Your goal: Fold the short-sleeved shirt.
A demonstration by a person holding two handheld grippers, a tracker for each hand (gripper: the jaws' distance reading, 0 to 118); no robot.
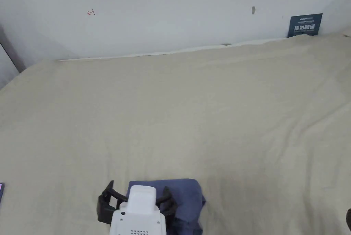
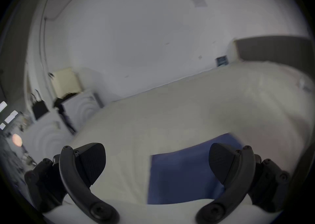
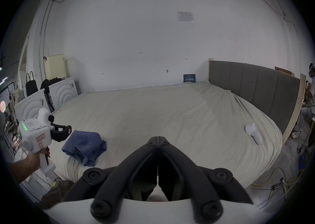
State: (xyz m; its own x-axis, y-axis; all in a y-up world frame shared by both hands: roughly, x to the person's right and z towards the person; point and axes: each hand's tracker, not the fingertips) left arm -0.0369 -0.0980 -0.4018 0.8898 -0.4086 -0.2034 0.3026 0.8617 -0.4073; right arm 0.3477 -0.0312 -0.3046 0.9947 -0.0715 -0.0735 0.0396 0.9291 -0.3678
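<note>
Loosely bunched blue shirt on wrinkled beige sheet

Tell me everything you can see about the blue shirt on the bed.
The blue shirt is plain, soft, thin-looking cloth, dull blue, with no print visible. It lies bunched in a loosely folded heap, with layers and creases, near the bed's front edge on the beige sheet. The left claw, open, hovers just above its left part; whether it touches the cloth is unclear. The right claw is shut and apart from it.
</note>
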